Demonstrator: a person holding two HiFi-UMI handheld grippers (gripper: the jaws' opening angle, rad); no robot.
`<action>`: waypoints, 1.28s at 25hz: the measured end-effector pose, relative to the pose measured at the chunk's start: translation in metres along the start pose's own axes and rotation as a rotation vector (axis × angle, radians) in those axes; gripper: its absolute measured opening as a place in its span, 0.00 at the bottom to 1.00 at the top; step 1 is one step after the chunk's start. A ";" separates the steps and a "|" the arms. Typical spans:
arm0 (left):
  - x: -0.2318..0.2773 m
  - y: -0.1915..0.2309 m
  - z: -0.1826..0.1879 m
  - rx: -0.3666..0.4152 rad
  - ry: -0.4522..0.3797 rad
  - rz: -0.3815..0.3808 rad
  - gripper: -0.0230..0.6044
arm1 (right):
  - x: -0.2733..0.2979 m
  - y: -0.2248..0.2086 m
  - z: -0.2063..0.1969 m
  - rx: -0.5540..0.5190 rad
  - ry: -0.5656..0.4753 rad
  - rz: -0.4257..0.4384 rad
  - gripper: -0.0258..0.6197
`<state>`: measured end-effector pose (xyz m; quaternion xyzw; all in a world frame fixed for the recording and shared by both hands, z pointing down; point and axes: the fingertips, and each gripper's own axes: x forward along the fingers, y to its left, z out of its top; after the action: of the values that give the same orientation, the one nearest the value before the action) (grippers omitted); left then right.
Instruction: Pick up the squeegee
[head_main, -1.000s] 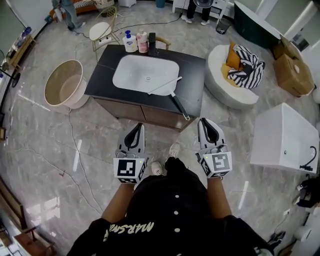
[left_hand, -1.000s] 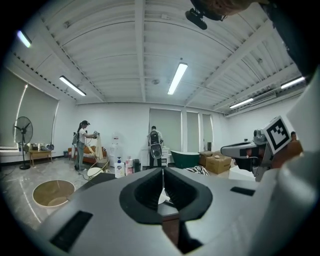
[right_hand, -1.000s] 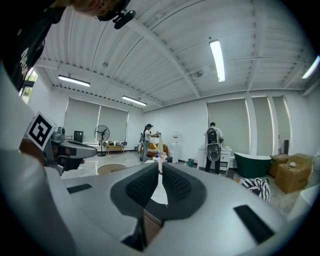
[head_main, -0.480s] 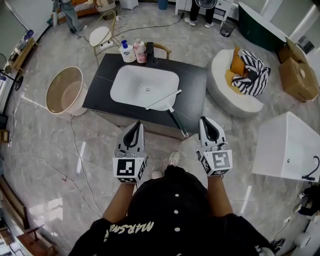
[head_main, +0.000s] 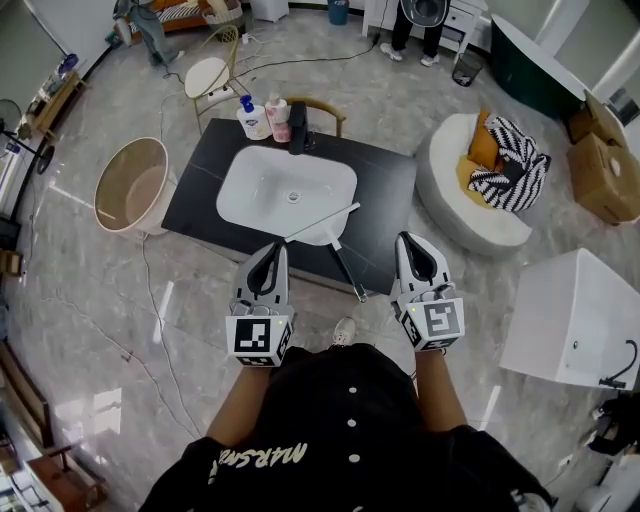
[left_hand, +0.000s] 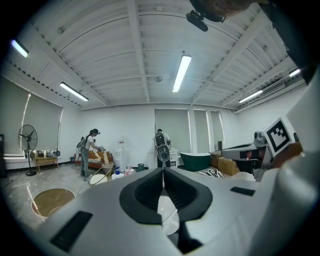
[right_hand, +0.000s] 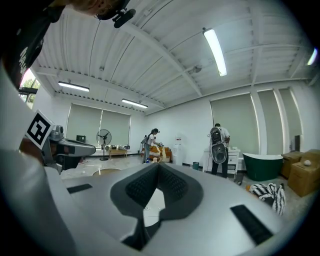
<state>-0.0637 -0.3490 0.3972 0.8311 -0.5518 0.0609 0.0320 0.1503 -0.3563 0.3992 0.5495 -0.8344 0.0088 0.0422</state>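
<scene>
Squeegee (head_main: 343, 262) lies mid-frame on the counter (head_main: 388, 190), blade across the sink's (head_main: 268, 185) lower-right rim, handle slanting down-right to the front edge, just ahead of both empty, pressed-shut grippers, nearer the right gripper (head_main: 407, 242) than the left gripper (head_main: 279, 248)

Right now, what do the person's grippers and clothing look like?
The left gripper and right gripper match: pale grey shells, black ribbed pads tapering to a point, and a rear cube with black-and-white square markers. The person wears a black top with white buttons and white lettering.
</scene>
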 end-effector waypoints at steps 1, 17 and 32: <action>0.002 0.000 0.000 -0.003 0.003 0.006 0.07 | 0.003 -0.001 -0.002 0.001 0.006 0.008 0.04; 0.033 0.025 -0.011 -0.012 0.047 -0.051 0.07 | 0.046 0.003 -0.018 0.003 0.084 -0.008 0.04; 0.040 0.031 -0.076 -0.091 0.188 -0.093 0.07 | 0.099 0.032 -0.141 0.032 0.364 0.047 0.04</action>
<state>-0.0816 -0.3886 0.4774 0.8440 -0.5097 0.1118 0.1240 0.0908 -0.4259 0.5487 0.5199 -0.8252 0.1227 0.1835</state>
